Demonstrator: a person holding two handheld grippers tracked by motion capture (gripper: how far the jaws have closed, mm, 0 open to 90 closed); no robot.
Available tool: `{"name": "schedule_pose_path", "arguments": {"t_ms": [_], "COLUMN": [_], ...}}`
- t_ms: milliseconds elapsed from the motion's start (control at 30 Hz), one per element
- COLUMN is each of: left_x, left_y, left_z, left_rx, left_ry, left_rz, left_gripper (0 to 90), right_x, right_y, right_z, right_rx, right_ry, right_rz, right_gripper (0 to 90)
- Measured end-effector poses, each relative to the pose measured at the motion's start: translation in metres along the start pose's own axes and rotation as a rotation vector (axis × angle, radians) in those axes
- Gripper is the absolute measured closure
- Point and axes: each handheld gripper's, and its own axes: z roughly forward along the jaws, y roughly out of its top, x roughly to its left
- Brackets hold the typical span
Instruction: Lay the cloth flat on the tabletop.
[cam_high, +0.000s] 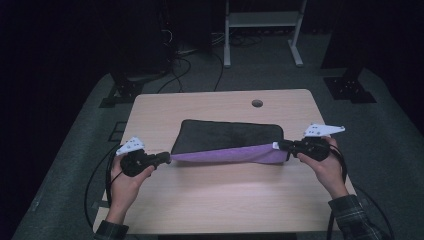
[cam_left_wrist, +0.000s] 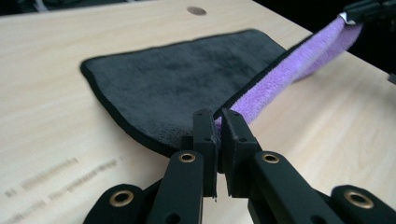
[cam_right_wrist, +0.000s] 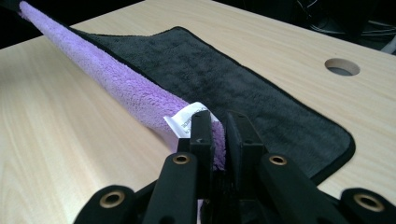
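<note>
- Towel (cam_high: 227, 145), dark one side, purple other, mid worktop (cam_high: 220, 200), near edge lifted, stretched taut.
- L tool (cam_high: 162, 159) & R tool (cam_high: 285, 146) each clamped on a near corner.
- Prob. soft, light, floppy; best gripped at corner hems, near tag (cam_right_wrist: 184, 122).

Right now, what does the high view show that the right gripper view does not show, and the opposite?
The high view alone gives the person's two hands and plaid sleeves, a white frame on the floor behind the table, and cables. The right gripper view alone gives the white label on the towel's corner, just beside its claw. Both give the two-sided towel, dark grey and purple, its near edge lifted, the wooden table and its round hole.
</note>
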Motion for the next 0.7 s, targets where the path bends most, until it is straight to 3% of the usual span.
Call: {"name": "schedule_pose_path", "arguments": {"t_ms": [167, 467, 700], "left_x": [-0.011, -0.021, -0.03], "left_y": [-0.016, -0.045, -0.06], "left_z": [-0.005, 0.0, 0.003], "left_rx": [0.019, 0.104, 0.181], "left_ry": [-0.038, -0.057, -0.079], "left_rz": [-0.008, -0.013, 0.007], "left_gripper": [84.9, 84.8, 84.8], "right_x": [0.007, 0.02, 0.029], "right_y": [-0.012, -0.041, -0.064], "right_z": [-0.006, -0.008, -0.007], "right_rx": [0.02, 0.091, 0.15], "right_ry": [0.001, 0.028, 0.045], "right_rz": [-0.012, -0.009, -0.002], "right_gripper": [80.7, 80.5, 80.0]}}
